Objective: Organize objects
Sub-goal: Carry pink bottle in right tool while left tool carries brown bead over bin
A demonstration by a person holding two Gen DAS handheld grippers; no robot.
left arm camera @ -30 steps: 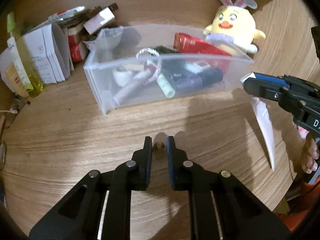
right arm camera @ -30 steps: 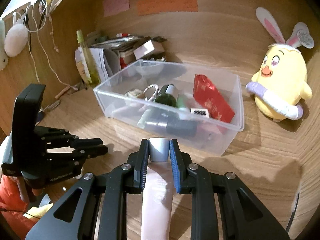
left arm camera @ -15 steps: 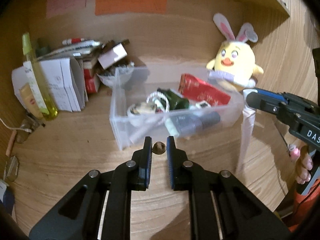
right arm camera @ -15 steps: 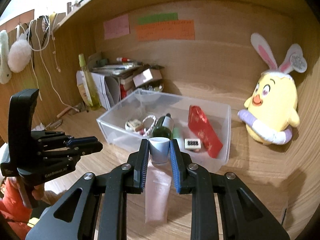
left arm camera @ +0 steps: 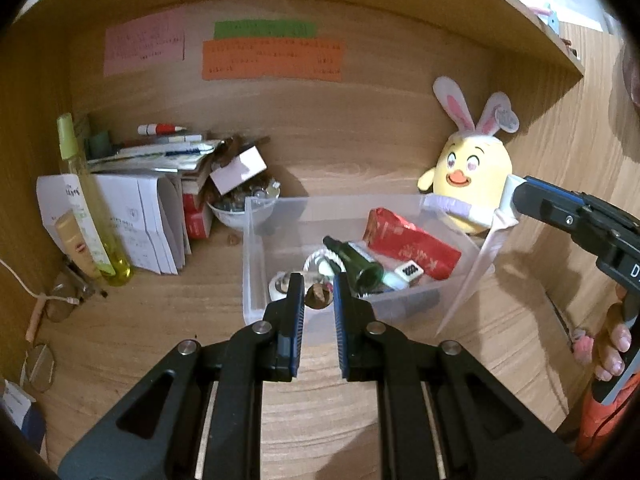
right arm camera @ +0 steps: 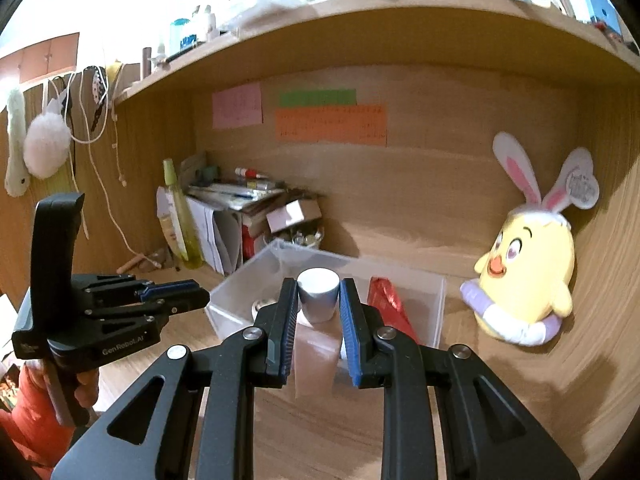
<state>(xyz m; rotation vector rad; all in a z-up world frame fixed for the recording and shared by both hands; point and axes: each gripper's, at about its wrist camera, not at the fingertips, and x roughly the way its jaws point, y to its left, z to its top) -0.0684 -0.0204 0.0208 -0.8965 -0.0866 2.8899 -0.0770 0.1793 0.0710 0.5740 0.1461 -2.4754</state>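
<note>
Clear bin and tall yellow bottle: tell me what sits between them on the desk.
Left wrist view: between the clear bin and yellow bottle stand folded white papers, red boxes and a bowl.

Back wall's got three paper notes stuck on it: a pink note (left arm camera: 144, 46), a green strip (left arm camera: 264, 29) and an orange sheet (left arm camera: 272, 60) right under the green one. A yellow chick plush with bunny ears (left arm camera: 472, 168) sits against the wall on the right. Over in the left corner there's a tall yellow-green spray bottle (left arm camera: 86, 204) standing beside folded white papers (left arm camera: 140, 224), with pens (left arm camera: 168, 138) stacked on top of the pile. A white pom-pom (right arm camera: 46, 144) hangs on the side panel.
</note>
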